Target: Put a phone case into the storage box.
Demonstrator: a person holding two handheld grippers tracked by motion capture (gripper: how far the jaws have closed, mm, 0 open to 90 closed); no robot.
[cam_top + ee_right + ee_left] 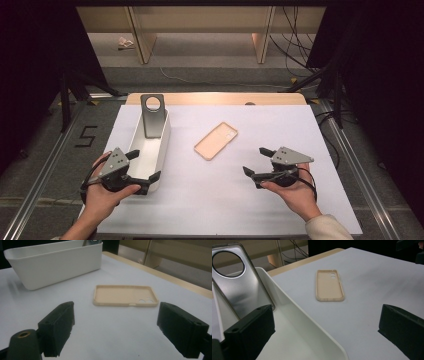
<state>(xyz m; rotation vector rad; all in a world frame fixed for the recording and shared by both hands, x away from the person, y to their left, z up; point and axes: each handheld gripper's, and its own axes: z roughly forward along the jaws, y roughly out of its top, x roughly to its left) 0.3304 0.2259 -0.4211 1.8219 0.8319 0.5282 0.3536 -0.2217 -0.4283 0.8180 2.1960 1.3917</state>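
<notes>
Left gripper (pixel 143 166): jaws spread, straddling white bin (pixel 161 150) wall. Right gripper (pixel 256 162): jaws spread, empty, near beige phone case (pixel 216 140) lying flat on worktop (pixel 280 200). Grey case (pixel 152 116) leans upright in bin.

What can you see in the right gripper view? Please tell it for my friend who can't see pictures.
A beige phone case lies open side up on a white table, just ahead of the open right claw. Behind it on the left stands a long white tub.
</notes>
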